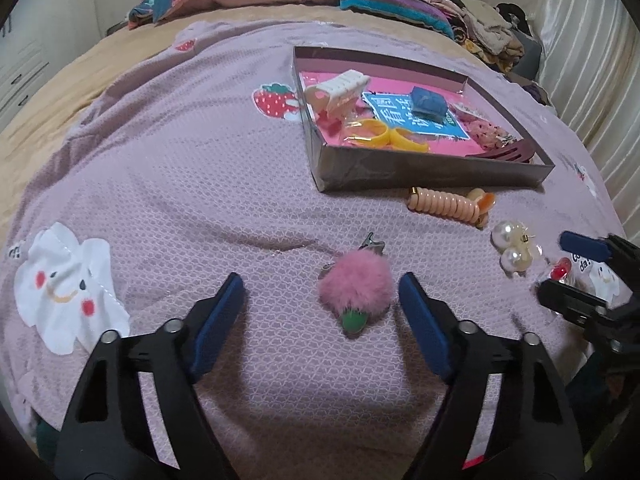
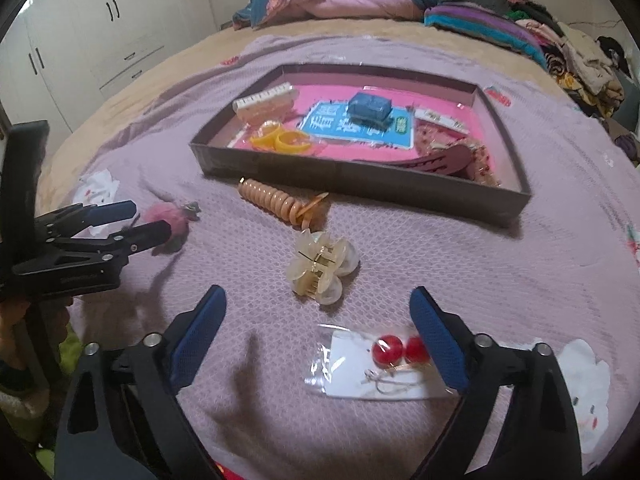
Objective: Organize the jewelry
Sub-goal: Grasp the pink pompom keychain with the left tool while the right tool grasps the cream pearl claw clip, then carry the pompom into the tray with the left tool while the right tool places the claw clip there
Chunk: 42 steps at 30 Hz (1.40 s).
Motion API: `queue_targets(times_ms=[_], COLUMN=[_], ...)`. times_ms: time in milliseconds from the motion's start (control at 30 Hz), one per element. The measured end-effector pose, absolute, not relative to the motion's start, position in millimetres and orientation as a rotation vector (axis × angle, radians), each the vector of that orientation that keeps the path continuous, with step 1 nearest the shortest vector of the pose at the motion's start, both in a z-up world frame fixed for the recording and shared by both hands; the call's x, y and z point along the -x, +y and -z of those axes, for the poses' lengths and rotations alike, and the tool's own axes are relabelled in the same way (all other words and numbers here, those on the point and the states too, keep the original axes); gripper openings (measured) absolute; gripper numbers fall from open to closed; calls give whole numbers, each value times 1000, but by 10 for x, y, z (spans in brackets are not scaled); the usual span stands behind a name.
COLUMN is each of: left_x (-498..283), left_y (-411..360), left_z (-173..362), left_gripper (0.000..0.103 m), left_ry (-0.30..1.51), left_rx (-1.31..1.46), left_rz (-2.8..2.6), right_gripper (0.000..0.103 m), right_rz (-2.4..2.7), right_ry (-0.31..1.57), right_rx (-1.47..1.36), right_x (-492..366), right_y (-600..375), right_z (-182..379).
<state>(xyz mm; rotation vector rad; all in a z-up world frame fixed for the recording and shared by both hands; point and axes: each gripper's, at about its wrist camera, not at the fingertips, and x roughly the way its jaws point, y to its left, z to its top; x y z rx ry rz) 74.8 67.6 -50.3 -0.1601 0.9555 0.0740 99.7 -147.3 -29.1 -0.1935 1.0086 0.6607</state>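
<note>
Left wrist: left gripper (image 1: pixel 322 286) open around pink pom-pom clip (image 1: pixel 354 285), untouched.

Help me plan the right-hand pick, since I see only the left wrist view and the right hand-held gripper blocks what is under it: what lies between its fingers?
Observer: A clear packet of red bead earrings on a white card lies between the open fingers of the right hand-held gripper.
Operator: Is it gripped yet?
Observer: No. The finger on the picture's right overlaps one bead, while the other finger stands well clear of the packet.
Operator: And the pearls just beyond it?
Observer: They are part of a translucent flower-shaped claw clip with a gold spring, lying apart from the packet.
</note>
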Motion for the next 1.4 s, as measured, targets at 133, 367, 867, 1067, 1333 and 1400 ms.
queue_targets(times_ms=[133, 367, 867, 1067, 1333, 1400], left_x=[-761, -804, -820, -812, -916, -952], left_y=[669, 651, 524, 407, 215, 162], left_z=[525, 570, 470, 297, 119, 82], left_gripper=[63, 53, 26, 25, 25, 25], left_ry=[963, 981, 971, 941, 913, 907], left_rx=[164, 180, 190, 176, 147, 139], left_rz=[-63, -42, 8, 38, 79, 90], right_gripper=[71, 40, 35, 35, 35, 35], right_rz=[-663, -652, -690, -692, -663, -649], right_ry=[1058, 1035, 992, 969, 925, 912], right_rx=[190, 185, 110, 81, 18, 5], right_x=[-1089, -1135, -1009, -997, -1048, -1069], right_y=[-1357, -1329, -1588, -1711, -1984, -2063], right_z=[447, 475, 257, 163, -1, -36])
